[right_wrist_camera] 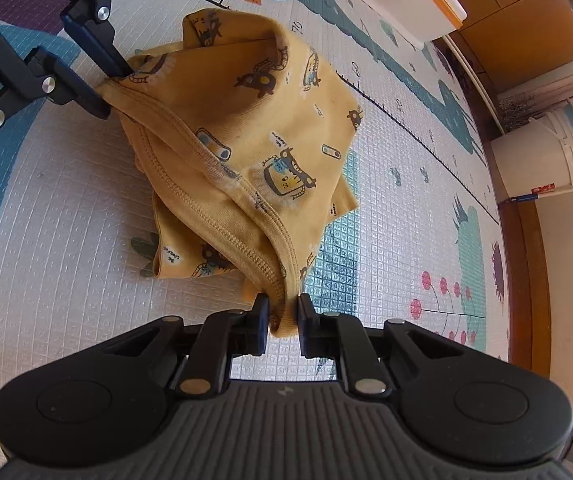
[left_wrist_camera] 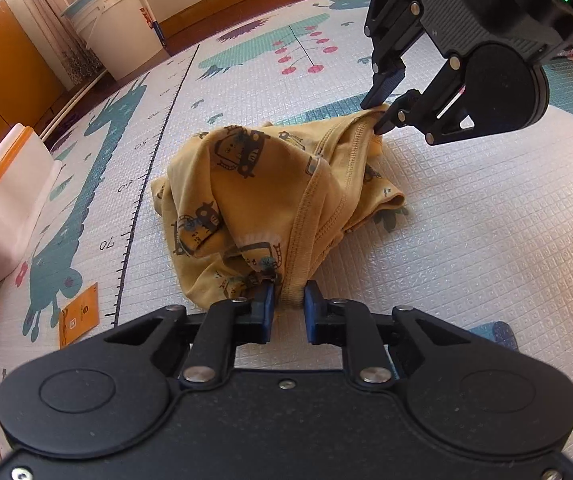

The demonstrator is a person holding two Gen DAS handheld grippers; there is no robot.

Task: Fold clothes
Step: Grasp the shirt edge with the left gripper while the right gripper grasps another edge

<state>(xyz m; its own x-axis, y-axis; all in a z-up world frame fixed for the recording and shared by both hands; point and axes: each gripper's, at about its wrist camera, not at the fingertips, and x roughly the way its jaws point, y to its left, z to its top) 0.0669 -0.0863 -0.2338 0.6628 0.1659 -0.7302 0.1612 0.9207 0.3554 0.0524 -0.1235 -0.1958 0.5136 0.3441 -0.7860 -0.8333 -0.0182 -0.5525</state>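
Note:
A small yellow garment [left_wrist_camera: 262,196] printed with cartoon vehicles lies bunched on the play mat [left_wrist_camera: 466,240]. My left gripper [left_wrist_camera: 289,300] is shut on its stitched hem at the near end. At the far end my right gripper [left_wrist_camera: 378,114] pinches another part of the hem and holds it slightly lifted. In the right wrist view the same garment [right_wrist_camera: 254,140] stretches from my right gripper [right_wrist_camera: 282,316], shut on the hem, up to the left gripper [right_wrist_camera: 112,88] at the upper left. The hem runs taut between both grippers.
A white box with an orange lid [left_wrist_camera: 6,200] stands at the mat's left edge, with an orange card [left_wrist_camera: 80,314] near it. A white bucket [left_wrist_camera: 114,28] and wooden cabinets [left_wrist_camera: 2,68] line the far wall. The patterned mat [right_wrist_camera: 46,208] extends around the garment.

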